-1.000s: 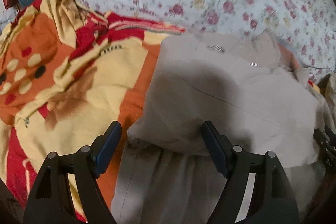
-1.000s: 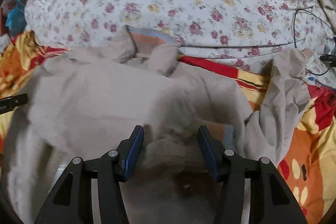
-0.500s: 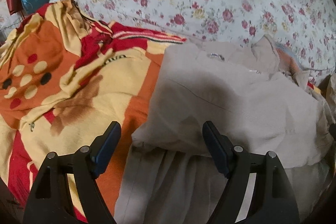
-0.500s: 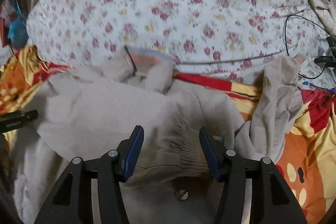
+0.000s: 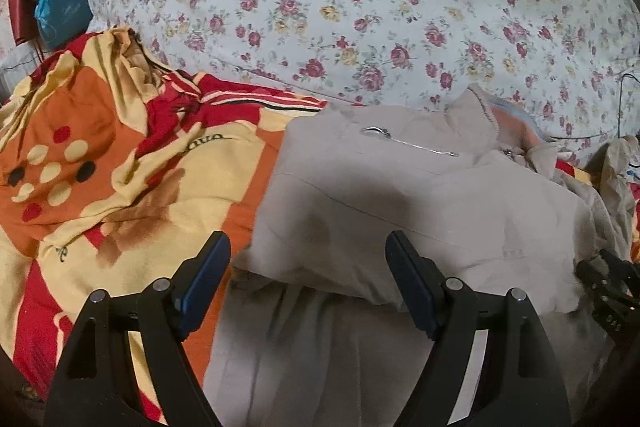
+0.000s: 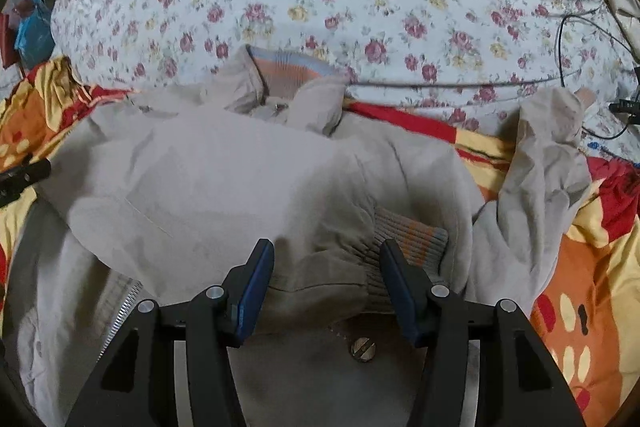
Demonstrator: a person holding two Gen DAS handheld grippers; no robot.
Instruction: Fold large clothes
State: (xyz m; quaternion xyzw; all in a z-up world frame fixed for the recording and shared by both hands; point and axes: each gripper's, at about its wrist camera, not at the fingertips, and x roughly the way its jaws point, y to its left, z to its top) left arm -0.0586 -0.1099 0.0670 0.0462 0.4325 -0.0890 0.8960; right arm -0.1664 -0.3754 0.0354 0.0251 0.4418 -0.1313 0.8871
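Observation:
A large beige jacket (image 5: 400, 203) with a zip and a striped knit collar (image 6: 292, 71) lies on the bed; it fills the middle of the right wrist view (image 6: 224, 179). One sleeve is folded across the body, its ribbed striped cuff (image 6: 408, 239) by my right gripper. The other sleeve (image 6: 536, 171) lies crumpled at the right. My left gripper (image 5: 308, 271) is open over the jacket's left folded edge. My right gripper (image 6: 326, 275) is open, its jaws either side of the cuff and ribbed hem, not closed on them.
An orange, red and yellow patterned blanket (image 5: 100, 163) covers the bed under the jacket. A floral duvet (image 5: 360, 11) is piled behind. A blue bag (image 5: 60, 11) hangs far left. Black cables (image 6: 592, 39) lie at the far right.
Both grippers have drawn back and risen slightly, so more of the duvet shows. The folded sleeve's cuff has come into view between the right gripper's jaws. Both stay open.

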